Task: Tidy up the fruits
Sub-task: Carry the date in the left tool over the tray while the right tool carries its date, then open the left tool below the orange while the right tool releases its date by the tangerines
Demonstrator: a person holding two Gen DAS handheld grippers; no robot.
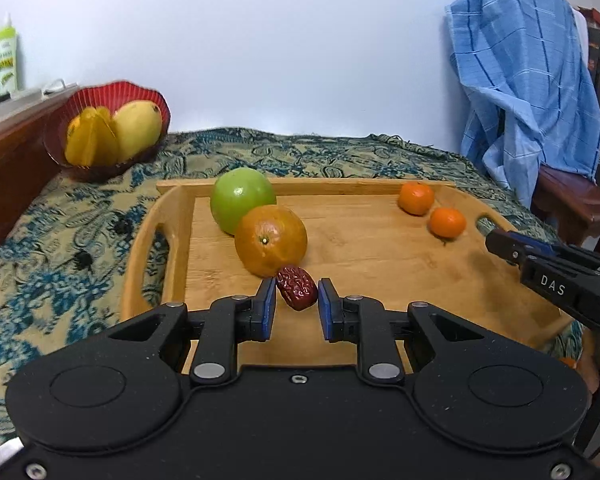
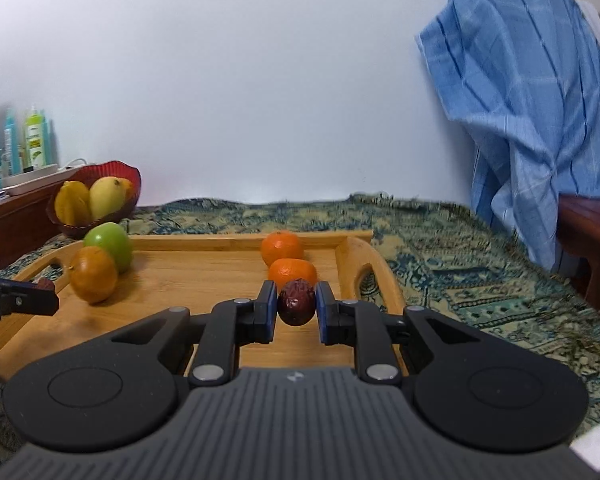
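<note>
A wooden tray (image 1: 380, 256) lies on the patterned cloth. On it stand a green apple (image 1: 242, 199), a large orange (image 1: 271, 240) and two small tangerines (image 1: 416, 198) (image 1: 447, 222). My left gripper (image 1: 297, 294) is shut on a wrinkled red date (image 1: 297, 287), just in front of the large orange. My right gripper (image 2: 296, 304) is shut on a second red date (image 2: 296, 302), just in front of the two tangerines (image 2: 292, 272). The right gripper also shows in the left wrist view (image 1: 540, 272). The left gripper's tip shows in the right wrist view (image 2: 20, 300).
A red bowl (image 1: 104, 100) with a mango and yellow fruit stands at the back left beside a wooden ledge (image 1: 8, 168) with bottles. A chair with a blue cloth (image 1: 528, 92) stands at the right. White wall behind.
</note>
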